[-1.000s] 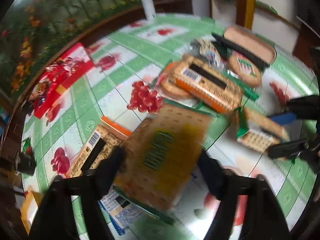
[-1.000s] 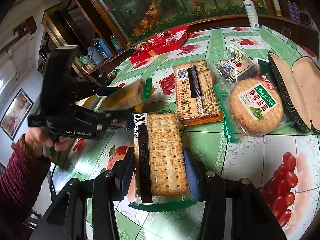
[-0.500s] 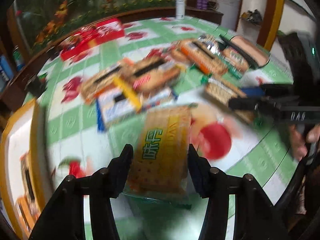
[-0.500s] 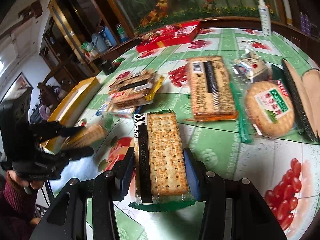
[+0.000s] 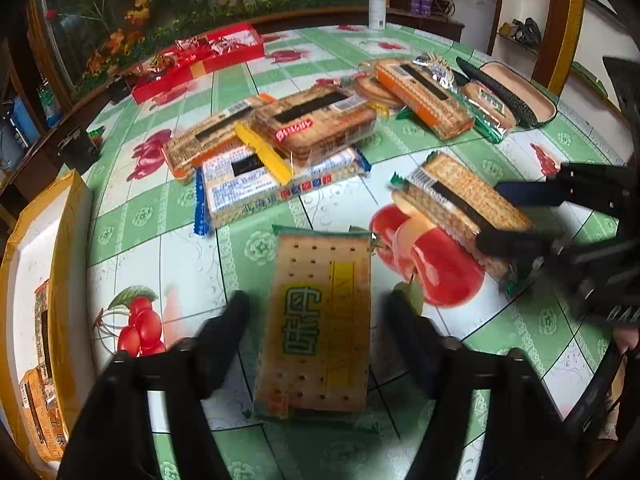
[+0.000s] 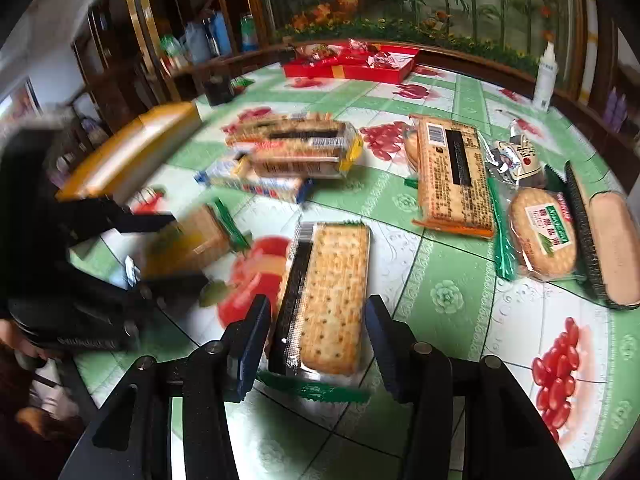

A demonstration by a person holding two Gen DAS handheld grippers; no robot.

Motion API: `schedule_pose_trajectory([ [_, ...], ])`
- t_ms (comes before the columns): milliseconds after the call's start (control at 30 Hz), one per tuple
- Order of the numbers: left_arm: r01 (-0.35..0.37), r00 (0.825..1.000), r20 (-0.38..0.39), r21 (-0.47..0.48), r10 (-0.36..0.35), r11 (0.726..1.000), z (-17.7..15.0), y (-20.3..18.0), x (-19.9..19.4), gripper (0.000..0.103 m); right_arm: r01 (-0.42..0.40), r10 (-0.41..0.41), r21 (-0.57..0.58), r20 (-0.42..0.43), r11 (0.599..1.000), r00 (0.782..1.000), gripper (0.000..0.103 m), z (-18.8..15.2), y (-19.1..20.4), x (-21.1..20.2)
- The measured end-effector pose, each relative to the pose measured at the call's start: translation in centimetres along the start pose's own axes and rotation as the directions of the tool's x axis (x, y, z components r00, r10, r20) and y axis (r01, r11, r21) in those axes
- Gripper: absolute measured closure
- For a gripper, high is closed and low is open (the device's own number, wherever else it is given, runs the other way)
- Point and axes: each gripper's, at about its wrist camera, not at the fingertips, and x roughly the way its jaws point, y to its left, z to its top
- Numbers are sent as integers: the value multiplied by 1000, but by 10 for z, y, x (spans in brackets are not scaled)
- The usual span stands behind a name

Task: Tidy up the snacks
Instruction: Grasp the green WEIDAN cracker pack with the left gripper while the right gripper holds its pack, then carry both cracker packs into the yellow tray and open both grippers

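A yellow-and-green cracker pack [image 5: 320, 320] lies between the spread fingers of my left gripper [image 5: 316, 312], which is open with gaps on both sides. A plain cracker pack with a black label strip [image 6: 324, 296] sits between the fingers of my right gripper [image 6: 318, 320]; small gaps show on both sides, so it is open. That pack and the right gripper also show in the left wrist view [image 5: 460, 208]. The left gripper shows blurred in the right wrist view [image 6: 160, 248].
A pile of cracker packs [image 5: 280, 140] lies mid-table. An orange pack [image 6: 452, 176], a round cracker pack [image 6: 546, 236] and an open glasses case [image 6: 604, 236] lie to the right. A red box [image 5: 196, 60] stands far back. A yellow box [image 5: 36, 280] stands at the left table edge.
My left gripper has swung left and lowered with the yellow-green pack, then opened and let it go on the table. My right gripper has opened slightly around its cracker pack.
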Motion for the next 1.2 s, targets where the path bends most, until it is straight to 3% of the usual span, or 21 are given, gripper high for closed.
schedule_pose_trajectory([
  [33, 8, 1000, 5, -8, -8, 1000, 0, 0, -1, 57, 8, -8, -4, -9, 1000, 1000, 50, -1, 2, 2],
  [200, 0, 1000, 26, -35, 1, 999, -3, 2, -4, 57, 30, -30, -5, 2, 1000, 1000, 51, -2, 8, -4],
  [467, 34, 996, 87, -84, -27, 996, -2, 16, -29, 57, -100, 95, 75, 68, 992, 993, 53, 7, 18, -26],
  [800, 44, 989, 149, -153, -21, 987, -11, 51, -61, 57, -131, 127, 58, 69, 990, 990, 53, 24, 46, -28],
  [1067, -3, 972, 226, -284, 70, 959, -25, 116, -100, 57, -233, 226, 48, 117, 971, 967, 53, 73, 84, -24],
  [1200, -54, 966, 215, -378, 144, 924, -42, 162, -107, 56, -293, 288, 41, 104, 955, 952, 53, 109, 120, 0],
])
